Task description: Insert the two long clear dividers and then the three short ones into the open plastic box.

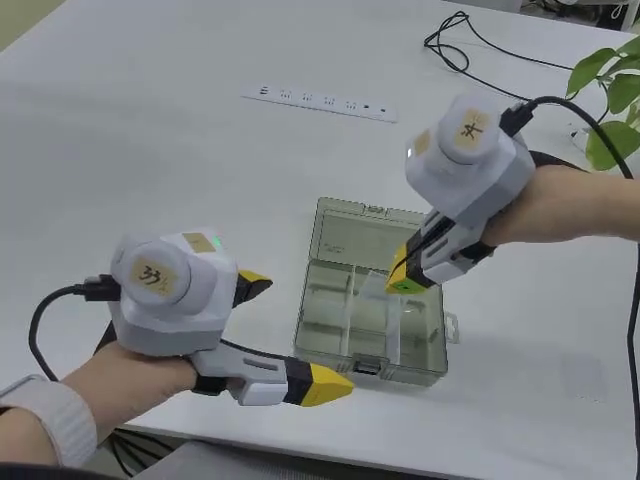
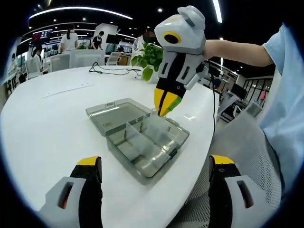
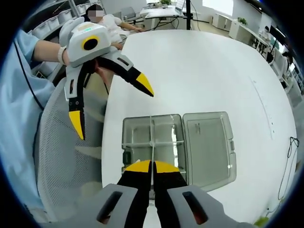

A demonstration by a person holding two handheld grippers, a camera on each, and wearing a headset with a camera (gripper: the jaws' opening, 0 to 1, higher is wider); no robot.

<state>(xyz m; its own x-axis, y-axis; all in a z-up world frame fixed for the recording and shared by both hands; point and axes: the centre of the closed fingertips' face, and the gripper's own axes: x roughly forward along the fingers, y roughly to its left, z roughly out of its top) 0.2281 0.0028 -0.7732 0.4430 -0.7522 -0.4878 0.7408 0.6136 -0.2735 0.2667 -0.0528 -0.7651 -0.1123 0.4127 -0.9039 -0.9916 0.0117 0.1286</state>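
The open clear plastic box (image 1: pixel 432 352) lies on the white table with its lid (image 1: pixel 345 232) flat behind it. My right gripper (image 1: pixel 405 284) hangs over the box's right half, shut on a thin clear divider (image 1: pixel 393 320) that reaches down into the box. In the right gripper view this divider (image 3: pixel 152 137) runs straight ahead from the closed tips (image 3: pixel 152 166) and crosses another clear divider (image 3: pixel 137 143) standing in the box (image 3: pixel 130 124). My left gripper (image 1: pixel 290 335) sits left of the box, open and holding nothing. The left gripper view shows the box (image 2: pixel 124 152) ahead and the right gripper (image 2: pixel 166 107) above it.
A white power strip (image 1: pixel 320 102) lies further back on the table. A black cable (image 1: pixel 470 45) and a green plant (image 1: pixel 610 80) are at the back right. The table's near edge (image 1: pixel 330 445) runs just below the box. A mesh chair (image 3: pixel 71 156) stands beside the table.
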